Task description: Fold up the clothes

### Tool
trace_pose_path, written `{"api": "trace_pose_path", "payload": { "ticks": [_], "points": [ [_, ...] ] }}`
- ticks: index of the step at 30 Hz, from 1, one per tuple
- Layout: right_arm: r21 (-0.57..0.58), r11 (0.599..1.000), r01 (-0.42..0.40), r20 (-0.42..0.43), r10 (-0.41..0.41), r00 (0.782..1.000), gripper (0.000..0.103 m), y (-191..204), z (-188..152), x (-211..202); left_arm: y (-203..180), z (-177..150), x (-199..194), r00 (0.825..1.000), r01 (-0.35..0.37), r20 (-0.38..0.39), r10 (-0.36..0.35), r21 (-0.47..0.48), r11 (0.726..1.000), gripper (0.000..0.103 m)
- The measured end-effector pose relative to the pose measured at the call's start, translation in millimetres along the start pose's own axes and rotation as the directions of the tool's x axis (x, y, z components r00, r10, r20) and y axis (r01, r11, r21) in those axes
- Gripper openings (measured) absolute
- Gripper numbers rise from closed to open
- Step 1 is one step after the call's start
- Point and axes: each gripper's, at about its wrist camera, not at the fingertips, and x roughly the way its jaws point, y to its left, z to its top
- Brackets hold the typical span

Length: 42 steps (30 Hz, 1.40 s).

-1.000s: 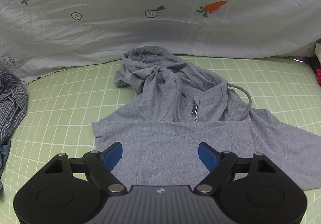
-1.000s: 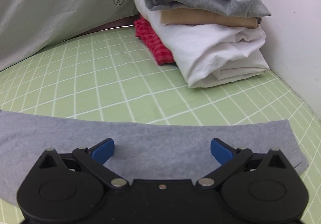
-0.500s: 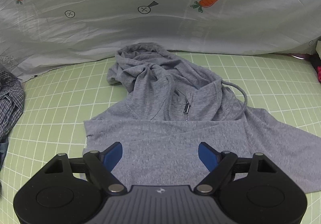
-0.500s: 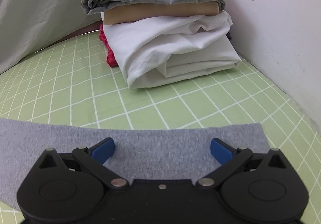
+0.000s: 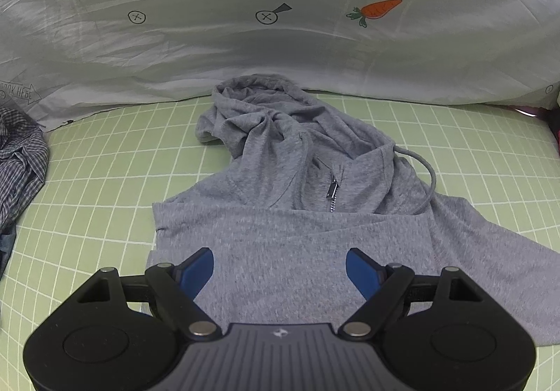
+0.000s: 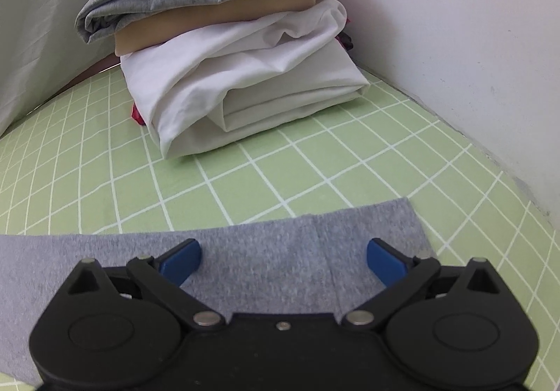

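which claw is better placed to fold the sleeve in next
Right. The right claw is open just over the sleeve end near the stack. The left claw, also open, is over the hoodie body.

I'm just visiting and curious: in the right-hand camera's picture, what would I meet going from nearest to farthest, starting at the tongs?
Right tongs, open → grey garment's flat edge → bare green grid mat → stack of folded clothes, white low down, tan above, grey on top → white wall.
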Motion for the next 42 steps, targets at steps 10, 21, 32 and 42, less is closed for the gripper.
{"api": "trace_pose_path", "payload": {
  "ticks": [10,21,32,42],
  "points": [
    [-0.029,0.997,0.068,-0.019,-0.068,0.997,0.010,36.8,-7.3,-30.2,22.6,-11.1,-34.9,0.997,0.020,0.081,-0.014,-0.078,0.997,0.083],
    [0.010,0.973,-0.233,0.089,0.231,0.969,0.009,129.4,-38.7,-127.0,78.6,-51.6,-81.8,0.988,0.034,0.156,-0.005,-0.182,0.983,0.083],
    [-0.068,0.883,-0.465,0.062,0.468,0.881,0.009,248.3,-48.3,-165.3,109.9,-72.1,-71.4,0.994,-0.017,0.099,0.037,-0.197,0.980,0.083],
    [-0.136,0.736,-0.663,-0.063,0.661,0.748,0.009,366.9,-33.7,-160.2,121.3,-58.0,-31.5,0.998,-0.021,0.044,0.033,-0.235,0.972,0.083]
  ]
}}
